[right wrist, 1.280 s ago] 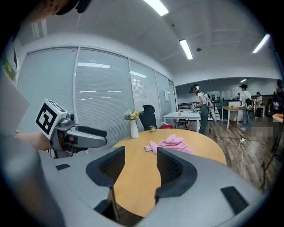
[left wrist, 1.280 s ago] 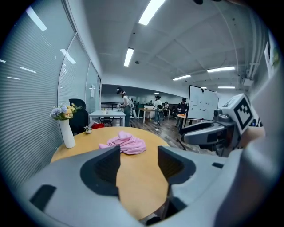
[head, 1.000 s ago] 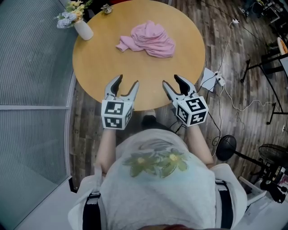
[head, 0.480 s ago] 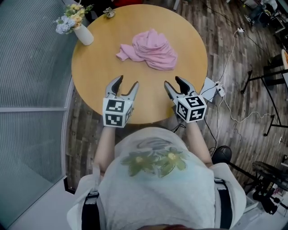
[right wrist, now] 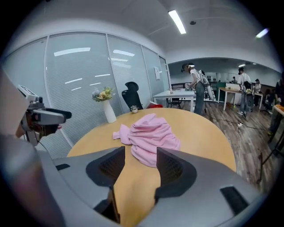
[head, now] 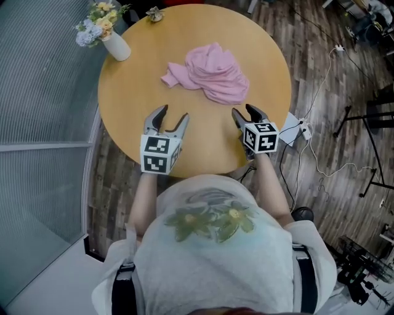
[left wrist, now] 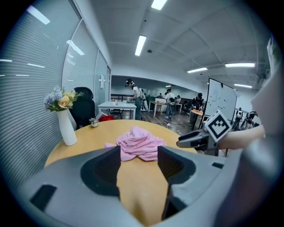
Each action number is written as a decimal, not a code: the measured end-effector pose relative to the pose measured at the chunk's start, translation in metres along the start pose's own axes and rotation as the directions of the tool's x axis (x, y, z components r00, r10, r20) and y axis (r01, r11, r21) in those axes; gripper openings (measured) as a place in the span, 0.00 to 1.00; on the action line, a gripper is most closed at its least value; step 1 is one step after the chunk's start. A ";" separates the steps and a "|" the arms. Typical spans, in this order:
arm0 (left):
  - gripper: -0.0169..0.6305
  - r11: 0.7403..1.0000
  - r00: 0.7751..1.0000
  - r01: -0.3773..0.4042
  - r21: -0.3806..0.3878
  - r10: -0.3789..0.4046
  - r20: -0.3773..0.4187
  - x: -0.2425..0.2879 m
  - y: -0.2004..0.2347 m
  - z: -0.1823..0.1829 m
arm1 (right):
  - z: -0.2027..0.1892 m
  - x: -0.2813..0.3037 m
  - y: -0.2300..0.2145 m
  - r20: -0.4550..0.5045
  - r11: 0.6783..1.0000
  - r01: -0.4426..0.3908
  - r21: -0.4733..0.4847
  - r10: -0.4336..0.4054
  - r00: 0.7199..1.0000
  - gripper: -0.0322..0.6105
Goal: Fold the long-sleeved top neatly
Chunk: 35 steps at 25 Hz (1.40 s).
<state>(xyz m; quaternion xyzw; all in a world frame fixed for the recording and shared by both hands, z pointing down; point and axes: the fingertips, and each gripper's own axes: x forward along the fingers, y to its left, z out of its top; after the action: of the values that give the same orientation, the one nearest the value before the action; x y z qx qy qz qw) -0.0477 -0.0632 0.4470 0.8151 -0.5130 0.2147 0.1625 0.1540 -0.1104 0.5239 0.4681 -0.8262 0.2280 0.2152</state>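
A pink long-sleeved top lies crumpled in a heap on the round wooden table, past its middle. It also shows ahead of the jaws as the pink top in the left gripper view and the pink top in the right gripper view. My left gripper hovers open over the near part of the table, well short of the cloth. My right gripper stands open too, close to the heap's near right edge. Nothing is between either pair of jaws.
A white vase with flowers stands at the table's far left, and a small ornament at its far edge. A glass wall runs along the left. Cables and a power strip lie on the wood floor at right. People stand at desks far behind.
Both grippers have moved forward over the table toward the pink top, the right one farther. Both pairs of jaws stay open.
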 end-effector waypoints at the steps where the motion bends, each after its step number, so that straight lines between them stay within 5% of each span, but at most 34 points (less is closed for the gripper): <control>1: 0.40 1.000 1.000 0.001 -0.002 -0.001 -0.011 0.004 0.001 -0.003 | -0.006 0.010 -0.009 -0.020 1.000 0.021 -0.018 -0.022 1.000 0.39; 5: 0.40 1.000 0.999 0.004 0.002 -0.004 -0.051 0.015 0.001 -0.011 | -0.022 0.044 -0.044 -0.086 0.994 0.083 -0.066 -0.088 0.992 0.39; 12: 0.40 1.000 0.994 0.014 0.000 -0.014 -0.107 0.030 -0.004 -0.025 | -0.048 0.086 -0.086 -0.173 0.981 0.102 0.164 -0.073 0.982 0.39; 15: 0.40 1.000 0.993 0.018 0.002 -0.018 -0.121 0.033 -0.004 -0.029 | -0.057 0.092 -0.090 -0.213 0.984 0.117 0.131 -0.087 0.973 0.38; 16: 0.40 1.000 0.992 0.019 0.003 -0.018 -0.125 0.035 -0.004 -0.031 | -0.058 0.093 -0.088 -0.218 0.988 0.111 0.112 -0.085 0.972 0.30; 17: 0.40 1.000 0.991 0.020 0.003 -0.019 -0.129 0.036 -0.004 -0.033 | -0.057 0.092 -0.084 -0.212 0.990 0.097 0.100 -0.074 0.975 0.17; 19: 0.40 1.000 0.991 0.023 0.001 -0.022 -0.134 0.038 -0.005 -0.036 | -0.049 0.089 -0.070 -0.177 0.994 0.040 0.099 -0.022 0.984 0.13; 25: 0.40 0.998 0.985 0.058 0.026 -0.053 -0.163 0.047 -0.020 -0.048 | -0.012 0.059 -0.010 -0.046 0.982 -0.132 0.133 0.139 0.989 0.12; 35: 0.40 0.973 0.971 0.155 0.171 -0.118 -0.208 0.065 -0.069 -0.062 | 0.049 0.007 0.073 0.111 0.916 -0.359 0.178 0.344 0.932 0.12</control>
<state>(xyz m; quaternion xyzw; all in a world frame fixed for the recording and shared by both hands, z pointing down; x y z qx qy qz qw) 0.0284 -0.0537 0.5303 0.8349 -0.4146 0.3294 0.1502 0.0799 -0.1097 0.4752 0.3391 -0.8782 0.3246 0.0917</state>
